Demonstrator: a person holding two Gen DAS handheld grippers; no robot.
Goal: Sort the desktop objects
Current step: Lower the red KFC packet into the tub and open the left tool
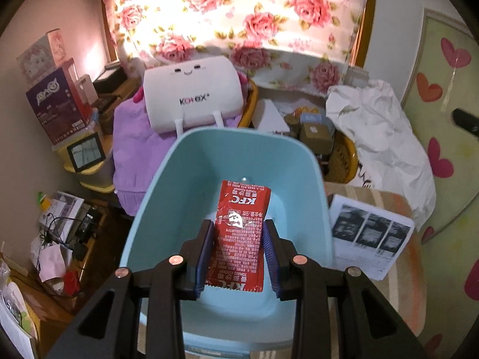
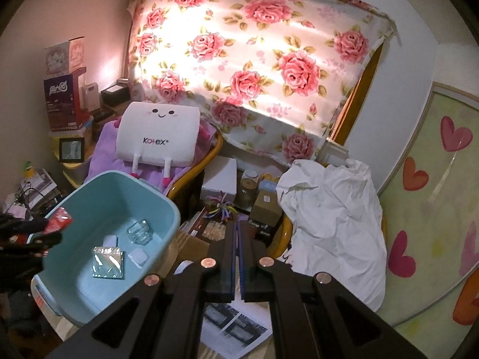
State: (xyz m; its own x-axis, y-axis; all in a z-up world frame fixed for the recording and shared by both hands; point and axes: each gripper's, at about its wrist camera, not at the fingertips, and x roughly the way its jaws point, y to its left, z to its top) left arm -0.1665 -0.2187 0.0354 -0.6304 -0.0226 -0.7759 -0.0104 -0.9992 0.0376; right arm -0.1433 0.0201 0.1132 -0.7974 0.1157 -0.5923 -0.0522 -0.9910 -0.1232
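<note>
The left gripper is pinching a red ketchup packet by its side edges, holding it over the open teal bin, likely to release it there. The packet is lying lengthwise between the fingers, projecting beyond them, while the right gripper is hanging closed and empty beside the bin's right rim.

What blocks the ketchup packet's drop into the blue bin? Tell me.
Nothing visible. The left tool holds the KFC ketchup packet directly over the open blue bin; only bare bin floor shows beneath it.
</note>
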